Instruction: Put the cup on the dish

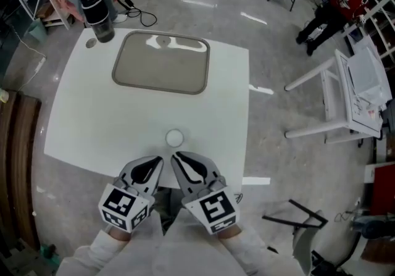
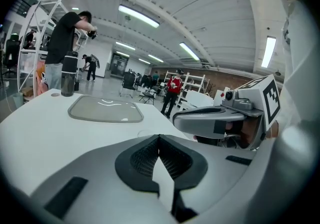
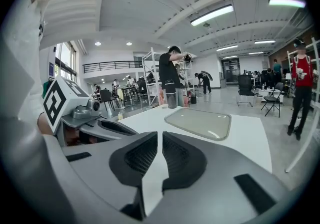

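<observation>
Two grippers sit side by side at the near edge of the one white table (image 1: pixel 74 120). The left gripper (image 1: pixel 158 160) has its jaws pressed together with nothing between them, and the right gripper (image 1: pixel 175 155) is the same, tips together and empty. One small pale cup (image 1: pixel 174 138) stands alone just beyond their tips, near the table's front edge. One grey rectangular dish (image 1: pixel 162 62) lies well apart from it, toward the far side. One dark flask (image 1: pixel 99 16) is upright at the far left corner.
</observation>
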Demonstrator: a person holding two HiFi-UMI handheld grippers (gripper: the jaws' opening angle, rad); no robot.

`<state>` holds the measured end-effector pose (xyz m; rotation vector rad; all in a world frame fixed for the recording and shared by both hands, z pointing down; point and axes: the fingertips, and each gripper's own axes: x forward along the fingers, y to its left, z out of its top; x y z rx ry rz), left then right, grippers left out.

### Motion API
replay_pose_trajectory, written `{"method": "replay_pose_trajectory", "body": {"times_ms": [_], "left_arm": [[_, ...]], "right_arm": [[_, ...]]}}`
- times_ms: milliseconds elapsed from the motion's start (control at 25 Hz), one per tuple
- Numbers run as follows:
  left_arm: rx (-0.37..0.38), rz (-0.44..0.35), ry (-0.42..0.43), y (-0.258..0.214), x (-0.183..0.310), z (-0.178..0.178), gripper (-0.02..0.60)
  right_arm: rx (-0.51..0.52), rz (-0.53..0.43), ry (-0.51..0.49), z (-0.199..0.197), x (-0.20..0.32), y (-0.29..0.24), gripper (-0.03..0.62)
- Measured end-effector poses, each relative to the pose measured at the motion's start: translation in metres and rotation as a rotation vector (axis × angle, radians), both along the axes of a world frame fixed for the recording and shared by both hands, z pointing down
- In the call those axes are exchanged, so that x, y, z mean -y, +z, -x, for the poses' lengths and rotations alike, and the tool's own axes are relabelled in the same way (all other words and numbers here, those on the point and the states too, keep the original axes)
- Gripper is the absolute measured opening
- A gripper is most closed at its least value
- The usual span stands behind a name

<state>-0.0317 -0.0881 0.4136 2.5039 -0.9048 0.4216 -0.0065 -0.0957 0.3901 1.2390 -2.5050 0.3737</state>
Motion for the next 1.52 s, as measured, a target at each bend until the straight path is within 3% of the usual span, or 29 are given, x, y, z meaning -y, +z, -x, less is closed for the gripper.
{"method": "replay_pose_trajectory", "body": {"times_ms": [160,440,600,880,1080,1520], "left_arm": [[0.018,0.011,-0.022,0.012,0.002,-0.002,-0.005],[-0.018,0.064,-0.027,0.030,0.006,-0.004,-0.005],[0.000,0.084,-0.028,0.044,0.009,-0.005,-0.005],[0.009,0.099,-0.053,0.058,0.018,-0.009,-0.005],[0.023,0.112,-0.091,0.065,0.025,-0.011,-0.005],[0.035,0.156,-0.161,0.085,0.034,0.000,-0.005]], "right_arm": [[0.002,0.030,-0.001,0.001,0.005,0.010,0.021],[-0.013,0.043,-0.008,-0.006,0.019,0.028,0.117],[-0.026,0.055,0.024,-0.015,0.027,0.041,0.200],[-0.093,0.092,-0.023,-0.022,0.032,0.066,0.323],[-0.149,0.110,-0.054,-0.023,0.037,0.087,0.334],[-0.121,0.127,-0.090,-0.008,0.053,0.111,0.336]]}}
